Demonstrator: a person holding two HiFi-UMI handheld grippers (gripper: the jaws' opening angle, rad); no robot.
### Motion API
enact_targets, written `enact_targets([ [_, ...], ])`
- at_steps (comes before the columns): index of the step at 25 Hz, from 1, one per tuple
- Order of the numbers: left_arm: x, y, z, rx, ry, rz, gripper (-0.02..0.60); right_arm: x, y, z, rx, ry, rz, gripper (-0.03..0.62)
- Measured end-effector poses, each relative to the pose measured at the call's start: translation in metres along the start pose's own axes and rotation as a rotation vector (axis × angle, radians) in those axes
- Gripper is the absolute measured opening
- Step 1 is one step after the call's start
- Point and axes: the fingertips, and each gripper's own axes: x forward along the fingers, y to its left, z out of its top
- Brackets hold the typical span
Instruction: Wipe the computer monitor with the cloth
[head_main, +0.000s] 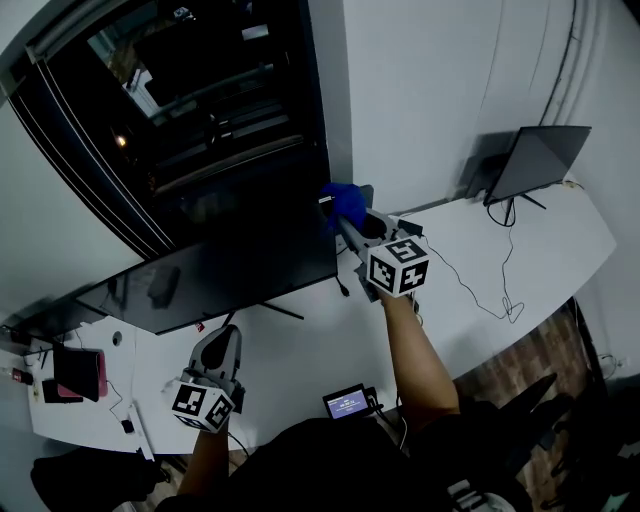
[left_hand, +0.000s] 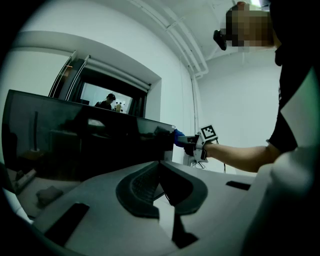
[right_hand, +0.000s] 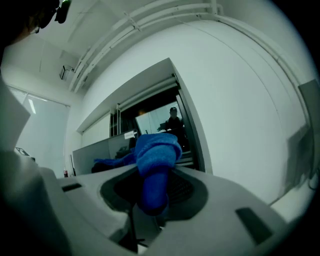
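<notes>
The wide black monitor (head_main: 220, 270) stands on the white desk (head_main: 300, 355). My right gripper (head_main: 342, 215) is shut on a bunched blue cloth (head_main: 345, 200) and holds it against the monitor's upper right corner. In the right gripper view the cloth (right_hand: 157, 150) bulges out between the jaws of the right gripper (right_hand: 155, 175). The left gripper view shows the monitor (left_hand: 75, 145) with the cloth (left_hand: 179, 137) at its right edge. My left gripper (head_main: 222, 338) hangs low in front of the monitor's stand; its jaws (left_hand: 160, 165) meet with nothing between them.
A second dark screen (head_main: 535, 160) stands at the desk's back right, with cables (head_main: 480, 290) trailing from it. A small lit device (head_main: 347, 403) sits at the front edge, and a dark and red object (head_main: 80, 370) at the far left. A dark window (head_main: 200, 100) is behind the monitor.
</notes>
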Motion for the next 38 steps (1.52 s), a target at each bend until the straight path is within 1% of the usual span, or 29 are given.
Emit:
enact_targets([
  [5, -0.004, 0.007, -0.015, -0.025, 0.007, 0.024, -0.006, -0.002, 0.001, -0.024, -0.031, 0.045, -0.001, 0.114],
  [9, -0.008, 0.008, -0.016, -0.027, 0.012, 0.026, -0.005, -0.003, -0.003, -0.044, -0.046, 0.081, -0.019, 0.112],
  [13, -0.014, 0.014, -0.015, -0.022, 0.015, 0.049, -0.006, 0.0, -0.007, -0.065, -0.037, 0.108, -0.027, 0.112],
  [17, -0.026, 0.023, -0.024, -0.03, 0.022, 0.076, -0.006, -0.003, -0.012, -0.093, -0.04, 0.145, -0.043, 0.112],
  [20, -0.032, 0.032, -0.027, -0.021, 0.03, 0.1, -0.005, -0.001, -0.015, -0.111, -0.029, 0.162, -0.052, 0.112],
  [23, -0.041, 0.039, -0.035, -0.038, 0.045, 0.124, -0.006, 0.002, -0.016, -0.129, -0.017, 0.186, -0.06, 0.11],
  [27, -0.051, 0.044, -0.043, -0.046, 0.066, 0.152, -0.006, 0.002, -0.019, -0.148, -0.002, 0.189, -0.073, 0.109],
  [33, -0.06, 0.053, -0.053, -0.044, 0.092, 0.179, -0.006, 0.002, -0.023, -0.163, -0.008, 0.19, -0.085, 0.106],
  [38, -0.065, 0.054, -0.066, -0.062, 0.123, 0.196, -0.006, 0.002, -0.024, -0.182, 0.002, 0.218, -0.085, 0.106],
])
